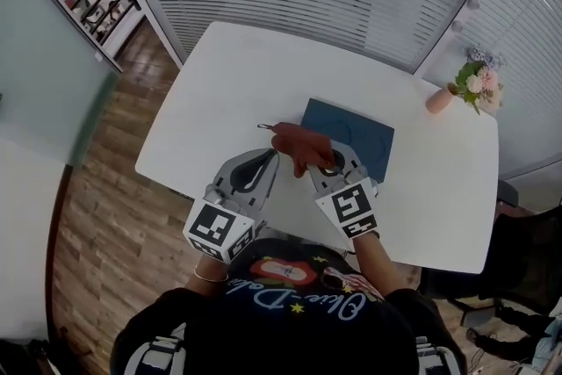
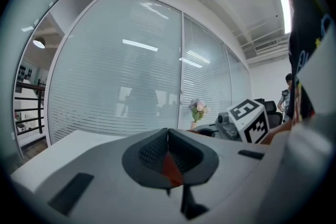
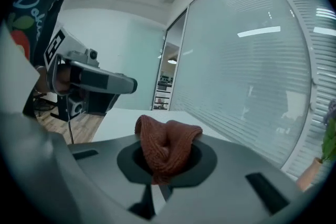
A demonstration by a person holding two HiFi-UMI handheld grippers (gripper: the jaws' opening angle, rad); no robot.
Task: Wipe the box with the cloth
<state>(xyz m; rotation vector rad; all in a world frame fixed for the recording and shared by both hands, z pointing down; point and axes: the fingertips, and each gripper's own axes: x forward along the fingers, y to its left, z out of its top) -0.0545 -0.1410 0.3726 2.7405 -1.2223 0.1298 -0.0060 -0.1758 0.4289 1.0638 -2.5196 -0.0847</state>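
Note:
A flat dark-blue box (image 1: 356,136) lies on the white table (image 1: 219,83). At its near left edge sits a rust-red knitted cloth (image 1: 301,147), bunched up. My right gripper (image 1: 327,168) is shut on the cloth (image 3: 167,145), which bulges up out of the jaws. To the left, my left gripper (image 1: 266,161) has its jaws together, tips close beside the cloth. A thin red sliver (image 2: 170,168) shows low between its pads; I cannot tell whether it is cloth. From the right gripper view, the left gripper (image 3: 94,81) appears off to the left.
A small pink vase of flowers (image 1: 470,88) stands at the table's far right corner, also visible as flowers (image 2: 198,109). Slatted glass walls run behind the table. Wooden floor lies to the left; dark chairs (image 1: 518,259) are at the right.

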